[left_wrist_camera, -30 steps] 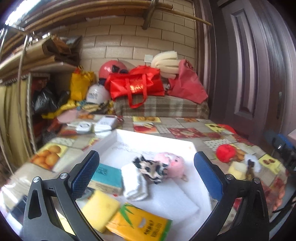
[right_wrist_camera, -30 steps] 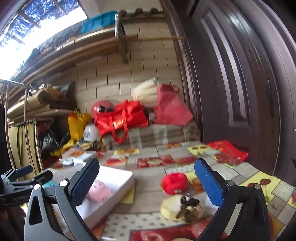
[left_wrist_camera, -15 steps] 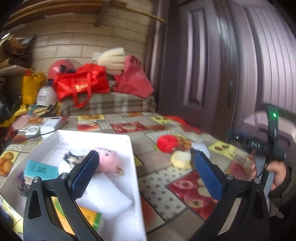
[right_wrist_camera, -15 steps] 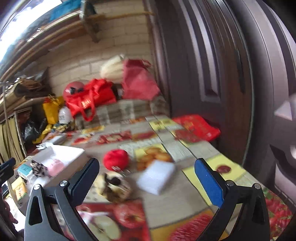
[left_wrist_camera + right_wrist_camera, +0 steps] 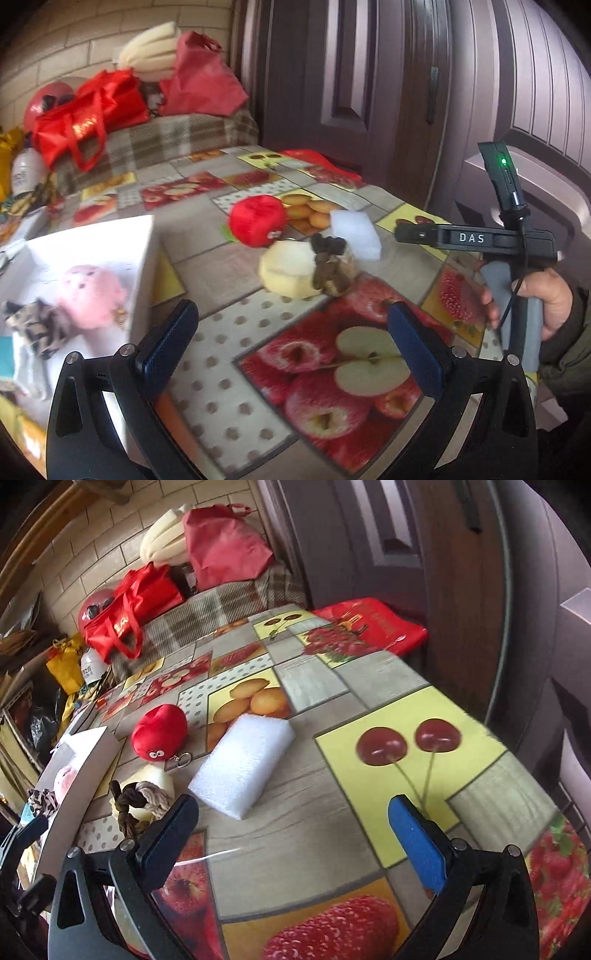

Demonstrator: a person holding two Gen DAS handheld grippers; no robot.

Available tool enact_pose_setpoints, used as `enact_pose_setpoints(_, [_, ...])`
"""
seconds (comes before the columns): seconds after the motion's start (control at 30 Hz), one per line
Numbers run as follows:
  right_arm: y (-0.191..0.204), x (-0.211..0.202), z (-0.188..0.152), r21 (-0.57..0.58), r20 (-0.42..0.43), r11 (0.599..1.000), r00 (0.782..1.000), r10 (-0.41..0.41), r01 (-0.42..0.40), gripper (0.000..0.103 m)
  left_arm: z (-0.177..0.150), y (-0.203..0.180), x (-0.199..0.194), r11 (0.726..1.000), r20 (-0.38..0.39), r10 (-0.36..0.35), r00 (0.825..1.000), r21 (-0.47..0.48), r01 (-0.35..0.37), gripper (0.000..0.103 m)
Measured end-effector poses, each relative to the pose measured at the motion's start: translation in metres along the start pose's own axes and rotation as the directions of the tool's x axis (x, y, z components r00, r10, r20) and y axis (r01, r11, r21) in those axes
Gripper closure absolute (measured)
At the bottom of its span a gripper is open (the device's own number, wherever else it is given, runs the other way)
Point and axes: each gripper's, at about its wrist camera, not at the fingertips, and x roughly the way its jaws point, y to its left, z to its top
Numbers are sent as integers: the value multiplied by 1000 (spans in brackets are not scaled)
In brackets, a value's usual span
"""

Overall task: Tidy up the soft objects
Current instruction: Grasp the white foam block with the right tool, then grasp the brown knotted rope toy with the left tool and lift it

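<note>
A red plush toy [image 5: 257, 220] [image 5: 159, 736], a pale yellow sponge with a brown knotted rope on it [image 5: 291, 268] [image 5: 142, 798] and a white foam block [image 5: 355, 234] [image 5: 243, 764] lie on the fruit-print tablecloth. A white box [image 5: 146, 254] [image 5: 88, 760] at the left holds a pink plush [image 5: 90, 295] and a leopard-print soft toy [image 5: 37, 325]. My left gripper [image 5: 291, 349] is open and empty, above the cloth short of the sponge. My right gripper [image 5: 293, 836] is open and empty, just right of the foam block; it also shows in the left wrist view [image 5: 476, 238].
Red bags [image 5: 144, 605] and a cream cushion [image 5: 162, 542] sit on a checked bench behind the table. A flat red bag [image 5: 373, 626] lies at the far right corner. A dark door [image 5: 369, 74] stands to the right. The table edge [image 5: 517, 760] runs along the right.
Both grippers swung to the right, away from the white box, toward the loose soft items. The right gripper also tilted down over the foam block. Both stayed open.
</note>
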Motion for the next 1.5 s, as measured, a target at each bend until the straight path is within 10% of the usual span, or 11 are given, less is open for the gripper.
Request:
enact_pose_setpoints(0.73, [34, 57, 28, -66, -104, 997, 994, -38, 31, 42, 26, 30, 43, 969, -44, 154, 987, -190, -159, 4])
enact_pose_setpoints(0.97, [9, 42, 25, 41, -69, 999, 998, -8, 11, 42, 25, -19, 32, 995, 66, 62, 996, 71, -67, 5])
enact_pose_setpoints(1.13, [-5, 37, 24, 123, -38, 992, 999, 5, 0, 42, 31, -55, 67, 967, -49, 82, 995, 245, -68, 47])
enact_pose_setpoints(1.3, [-5, 37, 26, 122, -38, 992, 999, 11, -6, 42, 34, -60, 89, 960, -111, 119, 987, 266, -85, 48])
enact_pose_setpoints(1.5, [-7, 37, 25, 131, -33, 991, 999, 26, -22, 42, 33, -58, 84, 970, -101, 59, 993, 243, -33, 85])
